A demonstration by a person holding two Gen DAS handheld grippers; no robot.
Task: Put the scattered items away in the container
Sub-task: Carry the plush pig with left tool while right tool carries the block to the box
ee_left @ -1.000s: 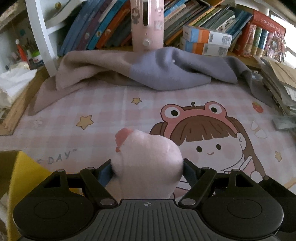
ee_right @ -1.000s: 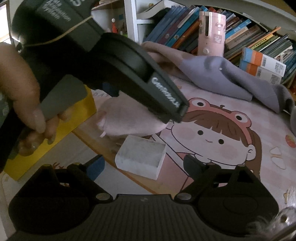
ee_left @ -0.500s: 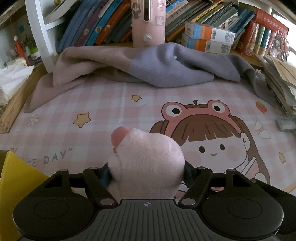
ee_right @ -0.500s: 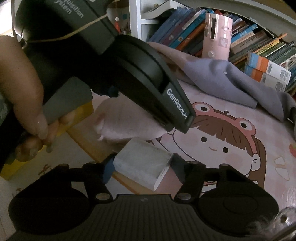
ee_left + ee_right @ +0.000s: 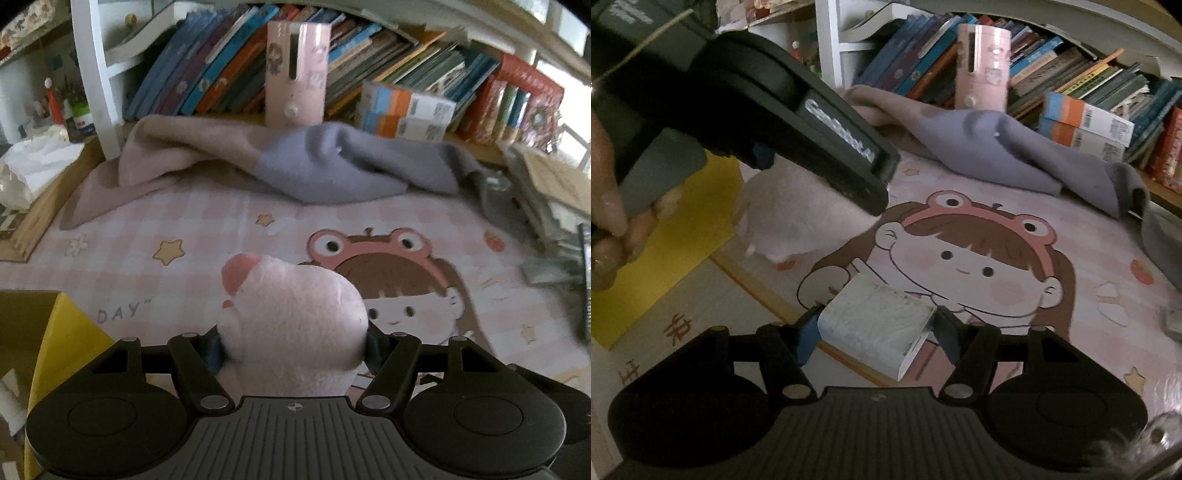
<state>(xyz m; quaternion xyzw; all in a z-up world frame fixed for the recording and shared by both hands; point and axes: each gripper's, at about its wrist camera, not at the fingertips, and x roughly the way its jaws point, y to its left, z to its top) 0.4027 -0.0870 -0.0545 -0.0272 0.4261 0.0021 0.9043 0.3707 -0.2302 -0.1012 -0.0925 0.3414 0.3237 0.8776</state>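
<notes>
My left gripper [image 5: 293, 341] is shut on a pink plush toy [image 5: 291, 317] and holds it above the pink cartoon mat [image 5: 166, 221]. The toy also shows in the right wrist view [image 5: 798, 218], under the left gripper's black body [image 5: 798, 110]. My right gripper [image 5: 873, 330] is shut on a white rectangular block [image 5: 875, 325], lifted off the mat. A yellow box [image 5: 62, 339] stands at the lower left of the left wrist view and also shows at the left of the right wrist view [image 5: 676, 236].
A beige and grey blanket [image 5: 295, 170] lies along the back of the mat. Behind it stand a row of books [image 5: 221, 74], a pink device [image 5: 295, 74] and orange-blue cartons [image 5: 406, 110]. Stacked papers [image 5: 546, 199] lie at the right.
My right gripper closed on the white block and lifted it off the mat. My left gripper kept hold of the plush toy and shifted a little towards the yellow box.
</notes>
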